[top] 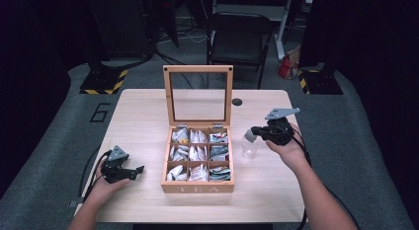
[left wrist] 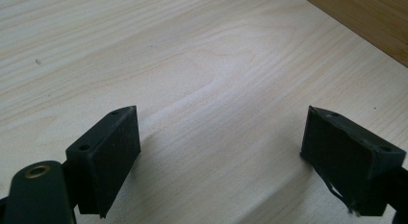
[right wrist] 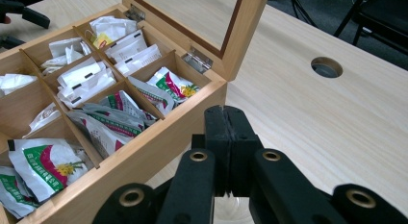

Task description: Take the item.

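**Right jaws shut beside the tea box, left jaws wide over bare wood**

Right gripper point(right wrist: 226, 152): pads pressed flat together, nothing pinched between them. Seen from above point(top: 257, 133), held just off the right wall of the tea box, over a small clear glass jar point(top: 251, 146) standing on the table right of the box. In the right gripper view, a sliver of that glass visible under the jaws at the bottom edge; contact with it cannot be told.

Left gripper point(left wrist: 221, 152): jaws spread wide, only bare wood grain between them. From above point(top: 129, 172), low over the near left part of the table point(top: 143, 111), well apart from the box, jaws pointing right toward it.

Tea box point(top: 197, 186): wooden, centre of the table, "TEA" on the near wall. Nine compartments, three by three, packed with tea bags point(right wrist: 48, 166); white sachets mostly in the left and middle columns, green-printed ones in the right column. Lid point(top: 198, 94) glass-paned, standing upright on hinges at the far edge.

Round cable hole point(top: 237, 101) in the tabletop, far right of the lid. Folding chair point(top: 239, 40) on the floor beyond the table.
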{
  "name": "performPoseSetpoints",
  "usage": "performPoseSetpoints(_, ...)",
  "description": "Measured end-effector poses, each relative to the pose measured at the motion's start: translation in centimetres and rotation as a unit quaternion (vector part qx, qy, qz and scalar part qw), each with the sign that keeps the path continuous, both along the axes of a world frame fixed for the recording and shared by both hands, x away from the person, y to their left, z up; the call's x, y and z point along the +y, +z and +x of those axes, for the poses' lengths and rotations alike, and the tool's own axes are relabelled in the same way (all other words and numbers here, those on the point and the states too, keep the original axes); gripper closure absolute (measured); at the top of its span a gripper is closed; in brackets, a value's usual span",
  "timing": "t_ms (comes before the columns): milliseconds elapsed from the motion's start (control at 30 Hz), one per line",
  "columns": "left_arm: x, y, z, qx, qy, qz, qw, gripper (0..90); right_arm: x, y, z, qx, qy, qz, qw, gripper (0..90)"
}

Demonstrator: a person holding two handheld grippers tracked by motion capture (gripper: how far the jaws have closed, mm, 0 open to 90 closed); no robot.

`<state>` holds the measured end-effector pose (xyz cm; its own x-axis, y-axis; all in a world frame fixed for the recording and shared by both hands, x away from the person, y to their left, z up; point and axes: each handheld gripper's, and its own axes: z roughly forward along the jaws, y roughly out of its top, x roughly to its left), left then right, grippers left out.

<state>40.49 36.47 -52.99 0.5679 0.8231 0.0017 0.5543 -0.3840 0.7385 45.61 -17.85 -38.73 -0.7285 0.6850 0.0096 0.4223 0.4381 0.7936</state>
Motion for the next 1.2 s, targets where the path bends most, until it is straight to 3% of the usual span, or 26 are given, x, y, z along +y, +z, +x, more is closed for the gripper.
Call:
performPoseSetpoints(800, 0.0, -0.1, 0.0, -0.004, 0.002, -0.002, 1.0, 12.9, -0.3, -3.3, 0.0, 0.029, -0.009, -0.006, 0.9995, 89.6)
performPoseSetpoints(1200, 0.0, 0.0, 0.0, -0.003, 0.001, 0.0, 1.0, 12.9, -0.3, -4.0, 0.2, 0.033, -0.014, -0.013, 0.9993, 89.5)
